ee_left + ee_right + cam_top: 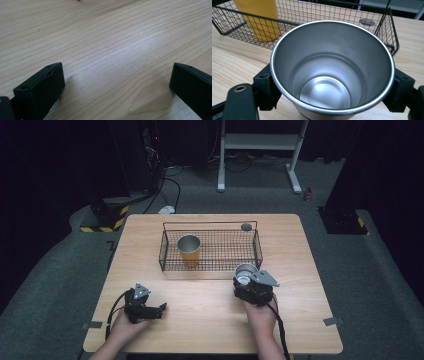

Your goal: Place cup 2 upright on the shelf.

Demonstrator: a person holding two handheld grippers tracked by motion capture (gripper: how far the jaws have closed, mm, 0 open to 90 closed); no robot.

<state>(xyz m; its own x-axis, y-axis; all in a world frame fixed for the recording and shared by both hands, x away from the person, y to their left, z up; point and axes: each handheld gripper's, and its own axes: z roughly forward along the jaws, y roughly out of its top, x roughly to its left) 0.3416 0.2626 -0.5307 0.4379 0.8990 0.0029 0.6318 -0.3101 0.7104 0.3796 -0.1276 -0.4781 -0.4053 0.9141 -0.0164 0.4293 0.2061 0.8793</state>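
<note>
One round steel cup [332, 72], wire basket [210, 251], woodgrain table [112, 42]

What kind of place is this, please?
Probably a lab set up for recording handling tasks, not a home. A wooden table stands alone on grey carpet, with hazard-striped stand bases, loose cables and a metal frame in the dark behind.

A light wooden table [210, 320] is standing on grey carpet [50, 275], with a white metal frame [260, 150] sitting in the dark behind it.
</note>
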